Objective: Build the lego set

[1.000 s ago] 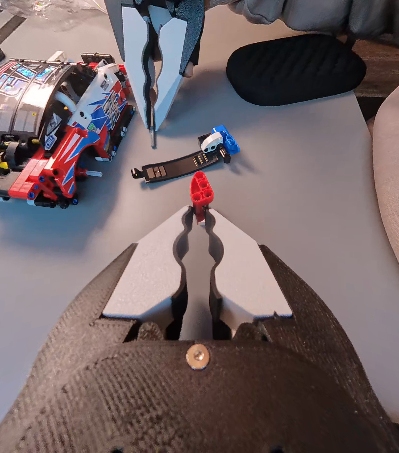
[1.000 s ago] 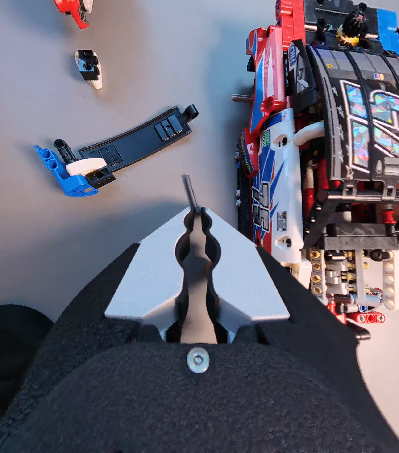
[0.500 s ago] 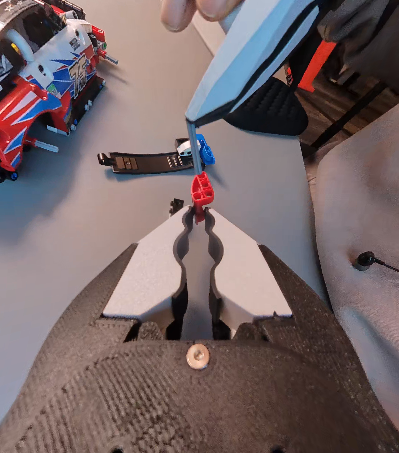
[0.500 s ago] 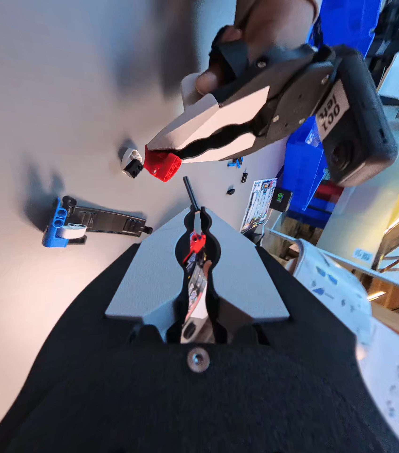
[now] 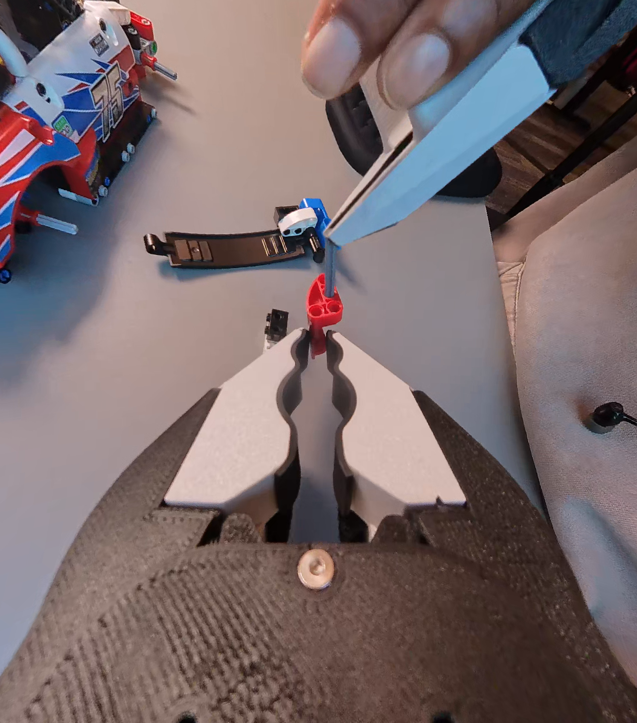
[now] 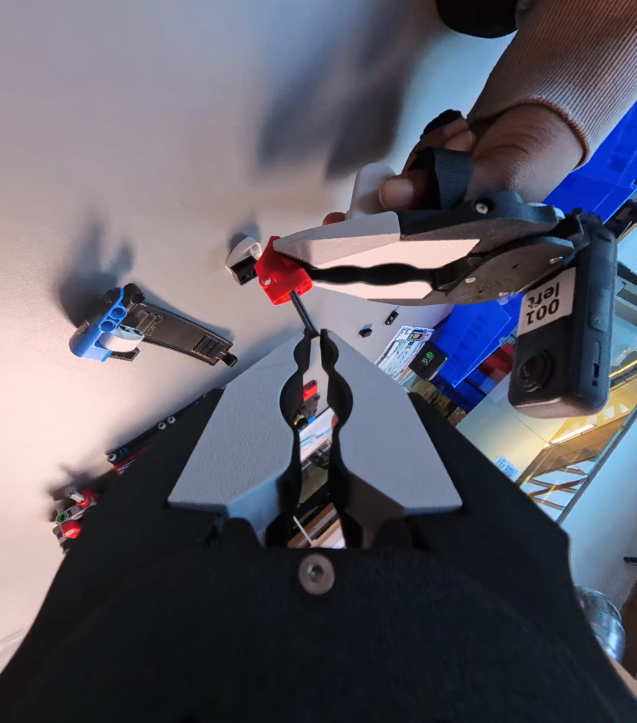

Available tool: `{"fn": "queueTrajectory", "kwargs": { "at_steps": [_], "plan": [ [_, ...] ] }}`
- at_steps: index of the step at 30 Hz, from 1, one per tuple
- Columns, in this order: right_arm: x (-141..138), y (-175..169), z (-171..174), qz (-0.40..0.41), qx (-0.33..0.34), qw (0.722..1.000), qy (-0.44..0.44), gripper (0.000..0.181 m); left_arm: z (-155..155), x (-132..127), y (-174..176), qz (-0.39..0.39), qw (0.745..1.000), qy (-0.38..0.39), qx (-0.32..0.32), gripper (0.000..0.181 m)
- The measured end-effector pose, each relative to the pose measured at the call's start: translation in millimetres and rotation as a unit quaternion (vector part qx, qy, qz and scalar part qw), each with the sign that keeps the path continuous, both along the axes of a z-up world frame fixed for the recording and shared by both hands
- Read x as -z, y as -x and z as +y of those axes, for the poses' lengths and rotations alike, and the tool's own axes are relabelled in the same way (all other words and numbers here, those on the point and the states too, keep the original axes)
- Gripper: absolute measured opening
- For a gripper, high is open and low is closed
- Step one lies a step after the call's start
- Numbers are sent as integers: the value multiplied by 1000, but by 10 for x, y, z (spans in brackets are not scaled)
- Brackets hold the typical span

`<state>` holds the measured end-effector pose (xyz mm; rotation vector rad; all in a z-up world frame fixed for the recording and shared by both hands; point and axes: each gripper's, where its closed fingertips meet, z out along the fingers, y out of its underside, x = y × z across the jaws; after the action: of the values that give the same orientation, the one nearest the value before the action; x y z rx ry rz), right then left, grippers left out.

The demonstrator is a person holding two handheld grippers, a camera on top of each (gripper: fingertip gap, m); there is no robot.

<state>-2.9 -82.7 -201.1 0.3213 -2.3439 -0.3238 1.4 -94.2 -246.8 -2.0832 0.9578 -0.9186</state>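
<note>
Right gripper (image 6: 314, 333) pinches the grey axle (image 6: 301, 311) — tip entering the red connector (image 5: 322, 303). Your left gripper (image 5: 315, 336) clamps that connector, holes facing you — steady for insertion.

Left gripper (image 5: 314, 336): pale grey wedge-shaped fingers (image 5: 242, 426) with wavy black inner pads are showing ahead of a black woven-textured body; a silver screw (image 5: 315, 568) is sitting behind the fingers. Right gripper (image 6: 312, 333): matching grey fingers, black body and screw (image 6: 315, 574). A dark camera (image 6: 559, 344) bearing a white label is mounted behind the left gripper's fingers. The person is wearing a ribbed sleeve (image 6: 583, 74).
</note>
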Motion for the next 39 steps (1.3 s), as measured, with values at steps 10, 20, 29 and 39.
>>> {"fn": "queueTrajectory", "kwargs": {
  "at_steps": [10,20,29,39],
  "plan": [
    [-93,-15,-71,8,118,971,208,24,14,-120,1,-31,999,-13,-8,6],
    [-158,-50,-58,64,259,772,577,25,84,-210,37,-33,997,-70,-19,6],
    [-20,26,-27,42,290,644,707,22,84,-286,2,-38,991,-125,-8,6],
    [16,47,-17,43,281,627,726,10,130,-294,8,-48,989,-140,-16,5]
  ]
}}
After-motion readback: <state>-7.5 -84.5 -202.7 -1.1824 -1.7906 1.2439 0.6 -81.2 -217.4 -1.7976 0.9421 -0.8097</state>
